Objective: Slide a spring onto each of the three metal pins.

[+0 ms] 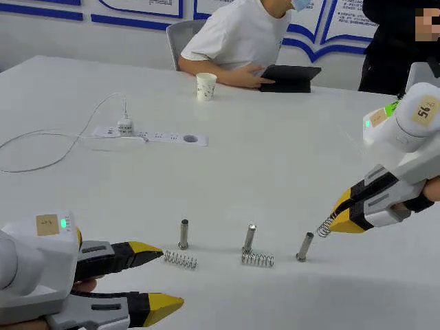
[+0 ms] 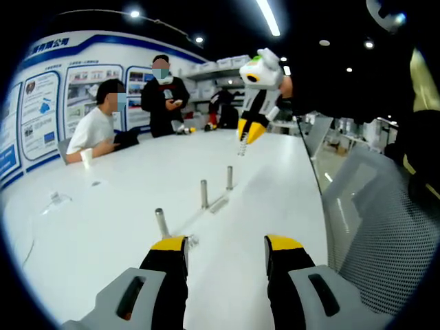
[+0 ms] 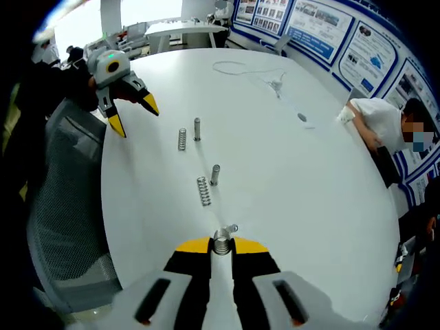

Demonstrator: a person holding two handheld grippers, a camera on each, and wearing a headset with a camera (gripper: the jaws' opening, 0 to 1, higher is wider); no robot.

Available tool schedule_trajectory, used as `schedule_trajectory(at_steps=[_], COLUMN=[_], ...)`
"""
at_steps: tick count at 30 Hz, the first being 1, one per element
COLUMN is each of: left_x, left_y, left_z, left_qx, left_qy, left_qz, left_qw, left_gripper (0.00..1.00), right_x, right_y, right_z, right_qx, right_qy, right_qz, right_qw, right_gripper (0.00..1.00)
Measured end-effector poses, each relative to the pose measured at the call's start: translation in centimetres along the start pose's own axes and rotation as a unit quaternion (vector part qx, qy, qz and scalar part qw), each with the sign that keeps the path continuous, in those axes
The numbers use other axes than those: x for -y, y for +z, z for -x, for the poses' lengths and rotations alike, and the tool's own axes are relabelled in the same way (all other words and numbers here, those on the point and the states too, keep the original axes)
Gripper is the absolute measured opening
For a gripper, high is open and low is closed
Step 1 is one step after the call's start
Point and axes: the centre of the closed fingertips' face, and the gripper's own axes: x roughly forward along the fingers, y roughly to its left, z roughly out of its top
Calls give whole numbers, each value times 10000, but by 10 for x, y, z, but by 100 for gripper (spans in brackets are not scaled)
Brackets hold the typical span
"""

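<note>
Three metal pins stand upright in a row on the white table: left pin (image 1: 183, 234), middle pin (image 1: 249, 237), right pin (image 1: 304, 246). One spring (image 1: 180, 259) lies in front of the left pin, and a second spring (image 1: 257, 259) lies by the middle pin. My right gripper (image 1: 342, 214) is shut on a third spring (image 1: 326, 225), held tilted just right of and above the right pin's top; the right gripper view shows this spring (image 3: 221, 242) between the shut jaws, with that pin (image 3: 232, 228) just beyond. My left gripper (image 1: 163, 277) is open and empty, low near the left spring.
A white power strip (image 1: 151, 136) with a cable lies farther back on the table. A paper cup (image 1: 205, 86) and a black tablet (image 1: 290, 77) sit by a seated person at the far edge. A mesh chair (image 2: 385, 227) stands beside the table.
</note>
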Motion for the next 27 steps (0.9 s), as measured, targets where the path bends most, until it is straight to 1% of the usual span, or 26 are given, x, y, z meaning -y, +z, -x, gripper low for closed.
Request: schedule_trajectory(at_steps=[9,19,27], left_x=[-1,-3,-3], left_y=[-1,-2,-4], left_z=[0,3,2], left_qx=[12,23,19], left_qy=[32,77,97], left_qz=[30,74,104], left_qw=[10000,9999,9999], left_gripper=[45,45,45], right_x=[9,12,13], right_y=[2,1,-2], right_z=[-6,-24,-33], right_qx=[-112,-374,-463], right_qy=[15,143,257], right_qz=[18,119,89], right_qw=[9999,9991,9986], right_gripper=[12,12,12])
